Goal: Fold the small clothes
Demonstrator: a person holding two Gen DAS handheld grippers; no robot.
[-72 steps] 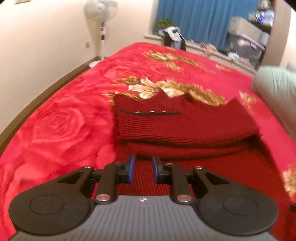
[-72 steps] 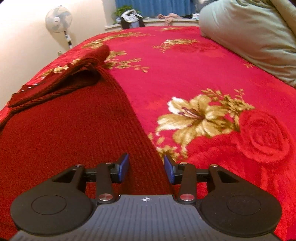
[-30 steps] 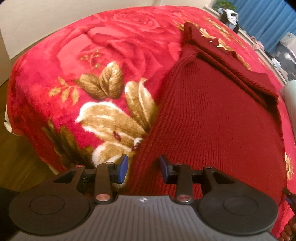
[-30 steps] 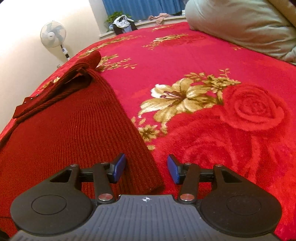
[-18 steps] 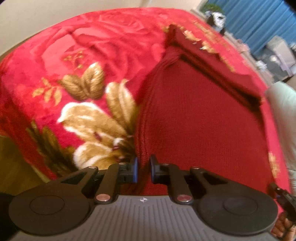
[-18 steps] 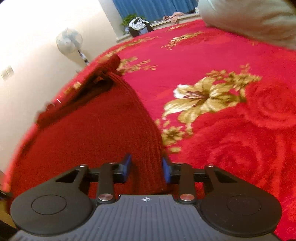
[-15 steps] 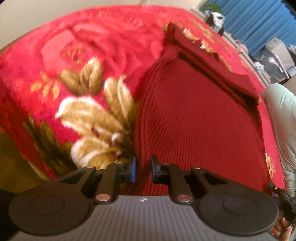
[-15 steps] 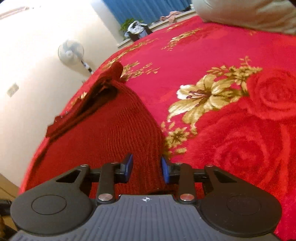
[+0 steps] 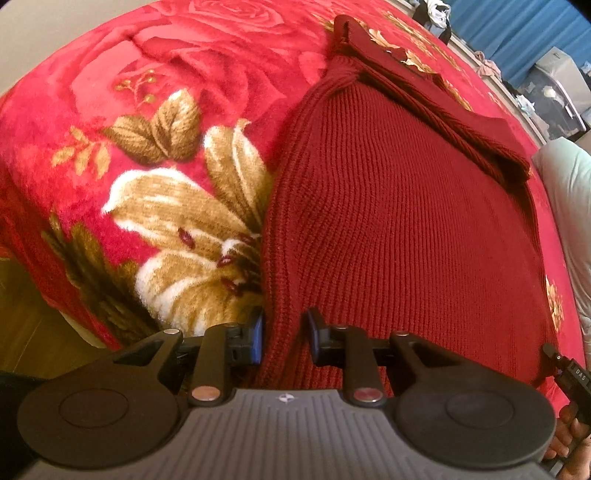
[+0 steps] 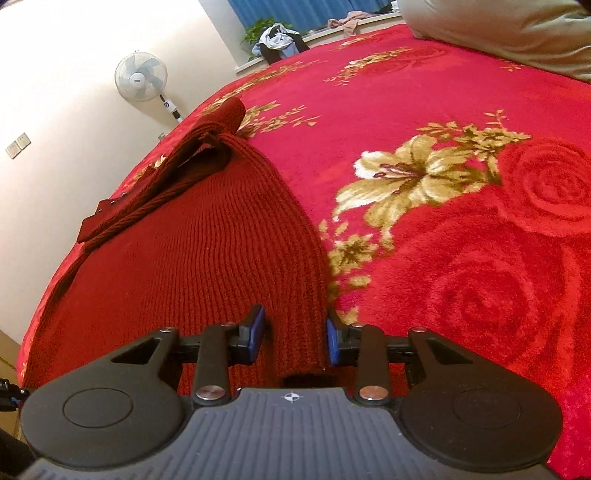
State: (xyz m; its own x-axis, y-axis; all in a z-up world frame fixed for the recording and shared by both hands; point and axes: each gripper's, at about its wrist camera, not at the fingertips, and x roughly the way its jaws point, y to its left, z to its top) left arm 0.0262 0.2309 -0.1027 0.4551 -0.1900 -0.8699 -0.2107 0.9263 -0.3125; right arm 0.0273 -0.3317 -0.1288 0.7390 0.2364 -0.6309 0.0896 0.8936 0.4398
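Note:
A dark red knit sweater (image 9: 399,206) lies on a red floral blanket (image 9: 155,110), its far end folded over into a thick band (image 9: 436,99). My left gripper (image 9: 284,334) is shut on the sweater's near left corner, cloth bunched between the blue pads. In the right wrist view the same sweater (image 10: 192,258) runs away to the left, folded band (image 10: 184,166) far off. My right gripper (image 10: 295,338) is shut on the sweater's near right corner. The near hem is lifted a little off the blanket.
The blanket's edge drops to a wooden floor (image 9: 33,325) at the left. A pale pillow (image 10: 509,29) lies at the far right. A standing fan (image 10: 142,79) and blue curtains (image 10: 295,11) are by the far wall. The other gripper shows at the right edge (image 9: 569,373).
Both grippers went from open astride the sweater's near corners to shut on them. The gripped hem has risen slightly and the views have tilted.

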